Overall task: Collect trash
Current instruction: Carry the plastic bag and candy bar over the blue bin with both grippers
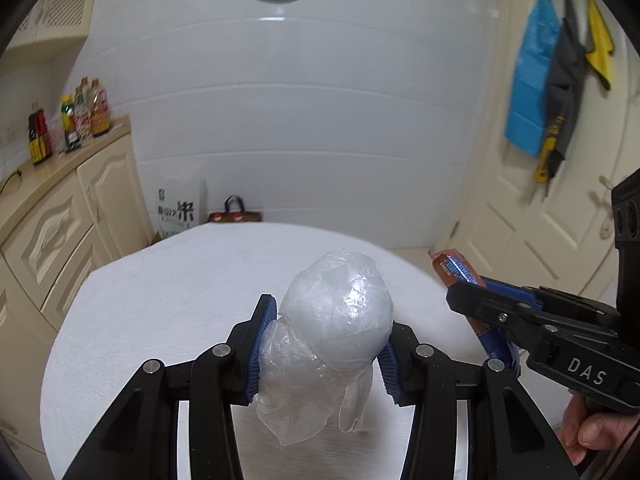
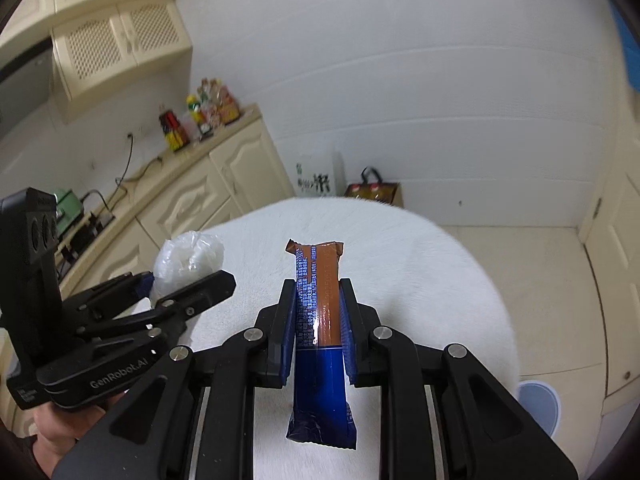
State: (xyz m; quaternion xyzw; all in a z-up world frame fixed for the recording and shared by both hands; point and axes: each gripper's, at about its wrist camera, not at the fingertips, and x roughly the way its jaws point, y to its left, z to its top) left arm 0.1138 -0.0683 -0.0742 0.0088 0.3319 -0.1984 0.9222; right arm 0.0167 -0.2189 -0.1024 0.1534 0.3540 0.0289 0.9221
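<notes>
with both items lifted above the white table, pickup appears complete: left gripper is clamped on the crumpled plastic bag, right gripper clamped on the snack wrapper. disposal remains; no bin identifiable.

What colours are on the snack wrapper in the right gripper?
Dark blue and orange-brown wrapper; clearest in the right wrist view.
</notes>
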